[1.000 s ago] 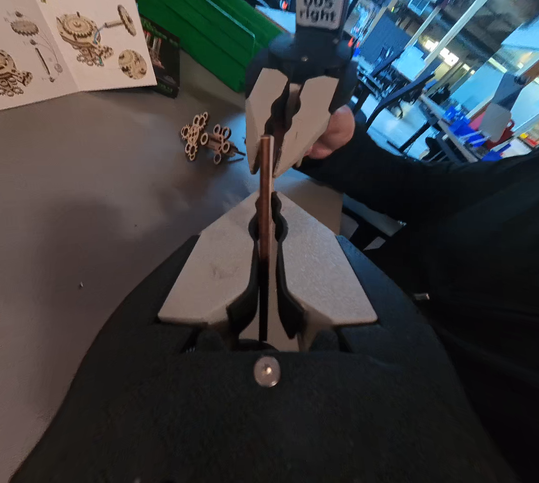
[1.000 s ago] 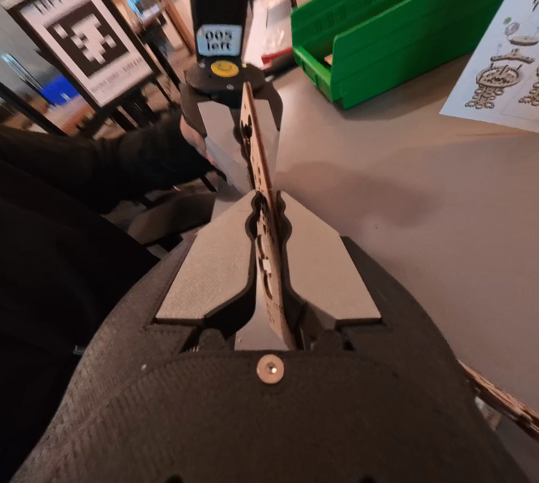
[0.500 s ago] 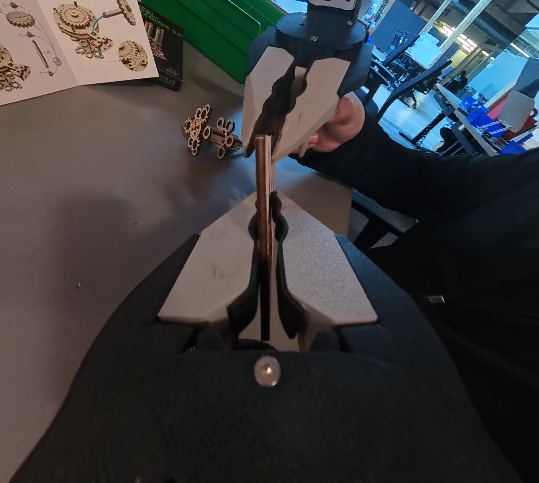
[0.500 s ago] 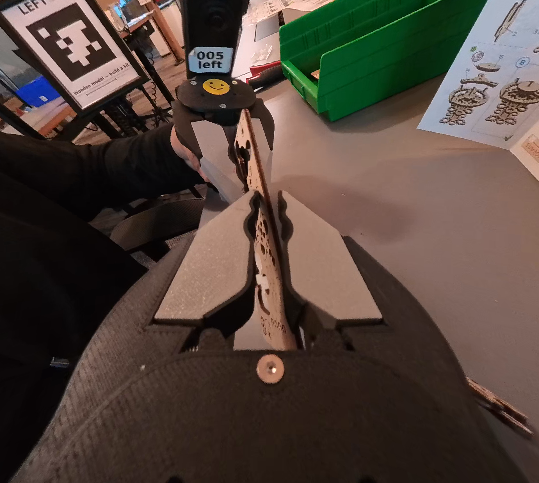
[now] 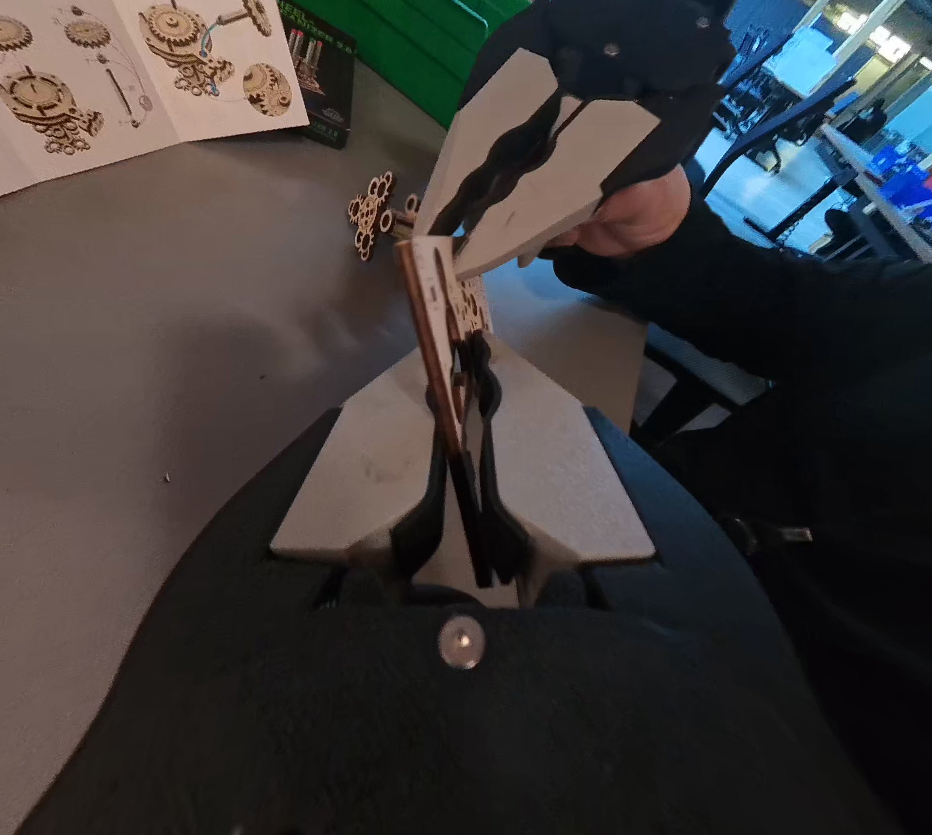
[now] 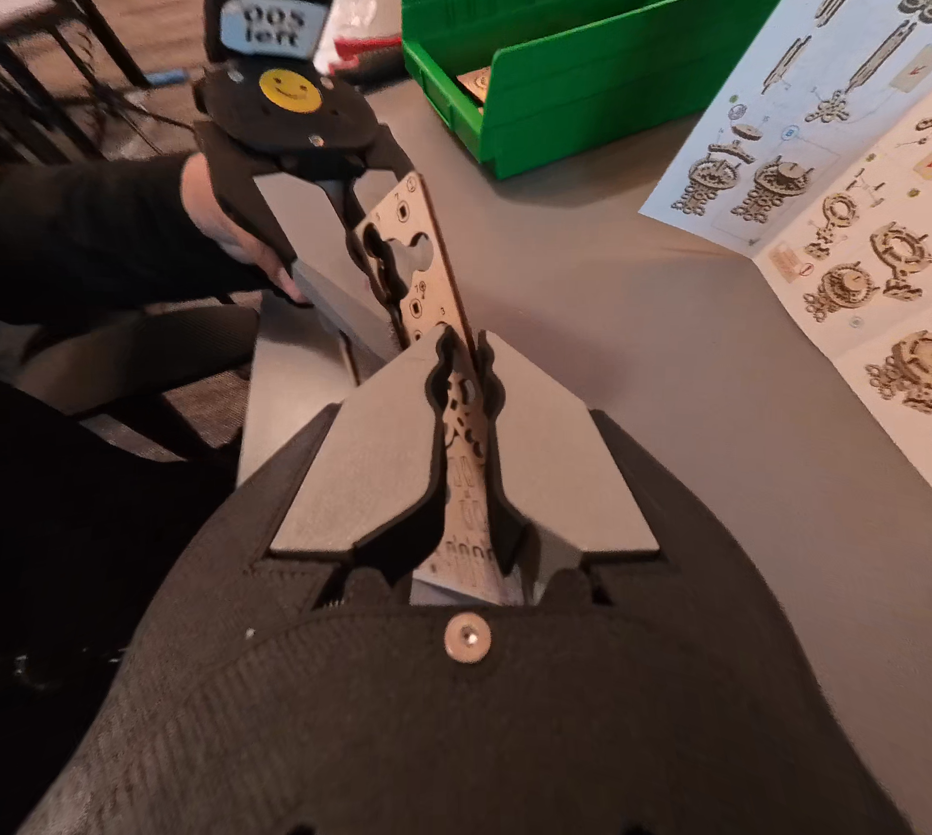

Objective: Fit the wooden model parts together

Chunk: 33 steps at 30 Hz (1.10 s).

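Note:
A thin laser-cut wooden sheet (image 5: 438, 306) with punched-out holes is held in the air between both grippers, above the grey table's near edge. My left gripper (image 5: 461, 349) is shut on one end of it, and the sheet leans left between the fingers. My right gripper (image 6: 466, 339) is shut on the other end of the sheet (image 6: 428, 266), whose flat face shows. The right gripper (image 5: 446, 248) faces me in the left wrist view; the left gripper (image 6: 386, 322) faces me in the right wrist view. A small wooden gear assembly (image 5: 373, 218) lies on the table behind.
A folded instruction sheet (image 5: 126, 34) stands at the back and shows in the right wrist view (image 6: 832, 216). A green bin (image 6: 580, 54) holds a wooden piece. A black box (image 5: 323, 75) stands beside the bin (image 5: 393, 4). The table edge (image 5: 580, 337) is close below the grippers. The grippers are tip to tip, or close to it.
The sheet has gone from edge-on to tilted, so its face now shows. Both grippers have rolled and drawn closer together while still holding it.

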{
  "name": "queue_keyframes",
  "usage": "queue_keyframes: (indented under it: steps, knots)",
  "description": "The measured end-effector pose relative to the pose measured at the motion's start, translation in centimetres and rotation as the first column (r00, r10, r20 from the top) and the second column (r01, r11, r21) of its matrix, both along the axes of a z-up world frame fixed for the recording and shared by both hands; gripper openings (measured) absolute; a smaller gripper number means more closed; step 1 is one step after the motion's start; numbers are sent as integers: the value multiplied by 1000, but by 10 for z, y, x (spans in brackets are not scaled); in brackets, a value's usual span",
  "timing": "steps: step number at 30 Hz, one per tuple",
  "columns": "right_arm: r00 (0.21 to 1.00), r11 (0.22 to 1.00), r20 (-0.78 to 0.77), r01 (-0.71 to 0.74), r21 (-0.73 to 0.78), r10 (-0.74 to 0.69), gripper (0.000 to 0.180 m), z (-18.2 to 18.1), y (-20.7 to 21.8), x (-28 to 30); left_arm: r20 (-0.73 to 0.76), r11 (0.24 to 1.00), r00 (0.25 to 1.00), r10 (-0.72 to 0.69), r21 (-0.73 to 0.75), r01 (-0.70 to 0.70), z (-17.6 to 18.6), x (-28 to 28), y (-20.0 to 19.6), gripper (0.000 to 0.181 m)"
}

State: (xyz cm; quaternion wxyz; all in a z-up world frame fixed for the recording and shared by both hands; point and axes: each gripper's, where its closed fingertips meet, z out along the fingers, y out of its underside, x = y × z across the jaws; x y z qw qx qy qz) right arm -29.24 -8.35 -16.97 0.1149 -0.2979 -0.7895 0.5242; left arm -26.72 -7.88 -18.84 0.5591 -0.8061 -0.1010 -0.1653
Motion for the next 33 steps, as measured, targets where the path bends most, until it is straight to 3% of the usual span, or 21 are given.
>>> queue_keyframes:
  steps: [3, 7, 21, 33]
  knots:
    - [998, 995, 50, -37, -94, 42, 7, 10, 0, 3, 42, 999, 999, -6, 48, 4, 7, -3, 0, 1]
    - [999, 999, 21, -42, 14, 42, 26, 7, 14, 7, 61, 998, 998, -18, 56, 14, 5, -5, -1, 2]
    - [989, 989, 85, -125, 79, 118, 11, -10, 10, 15, 60, 998, 997, -47, 48, 44, 5, 2, 5, 1]
    - [999, 971, 42, -33, 236, 23, 15, -18, 9, 1, 78, 999, 997, 20, 24, -22, -1, -8, 3, 4]
